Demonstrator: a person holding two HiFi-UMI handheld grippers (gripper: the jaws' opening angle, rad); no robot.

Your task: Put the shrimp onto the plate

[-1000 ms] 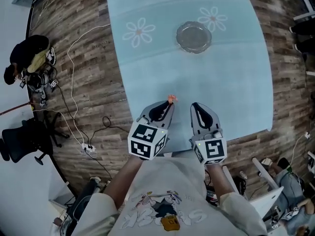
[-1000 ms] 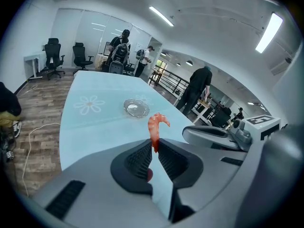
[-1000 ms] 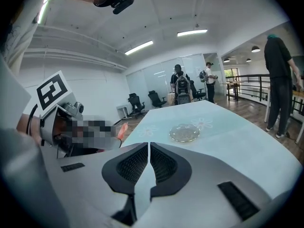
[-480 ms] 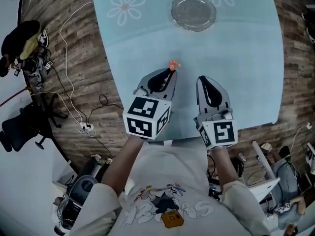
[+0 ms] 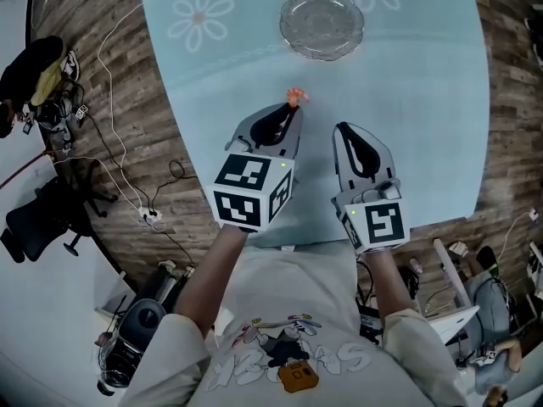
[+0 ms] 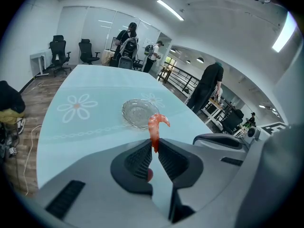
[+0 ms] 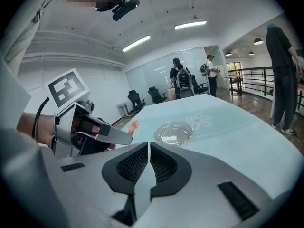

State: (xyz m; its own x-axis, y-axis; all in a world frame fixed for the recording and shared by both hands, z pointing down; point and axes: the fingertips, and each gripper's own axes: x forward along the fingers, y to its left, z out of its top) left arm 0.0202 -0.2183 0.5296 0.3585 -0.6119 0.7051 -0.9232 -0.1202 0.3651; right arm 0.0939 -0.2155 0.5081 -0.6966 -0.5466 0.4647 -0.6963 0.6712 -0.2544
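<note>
An orange-red shrimp (image 6: 155,127) sticks up from the tips of my left gripper (image 6: 155,148), which is shut on its tail; it also shows as a small orange bit (image 5: 294,97) ahead of the left gripper (image 5: 287,110) in the head view and beside the left jaws (image 7: 132,127) in the right gripper view. A clear glass plate (image 5: 321,23) (image 6: 139,112) (image 7: 173,133) lies on the pale blue table, farther out than the shrimp and a little to the right. My right gripper (image 5: 344,130) (image 7: 148,146) hovers beside the left one, jaws together and empty.
The pale blue table (image 5: 424,125) has printed flowers (image 5: 199,17). Cables and a power strip (image 5: 148,219) lie on the wooden floor at left, with a black office chair (image 5: 42,223). People stand in the room beyond the table (image 6: 209,87).
Both grippers have moved forward over the table toward the plate, the left one carrying the shrimp. The plate now lies closer to the shrimp.
</note>
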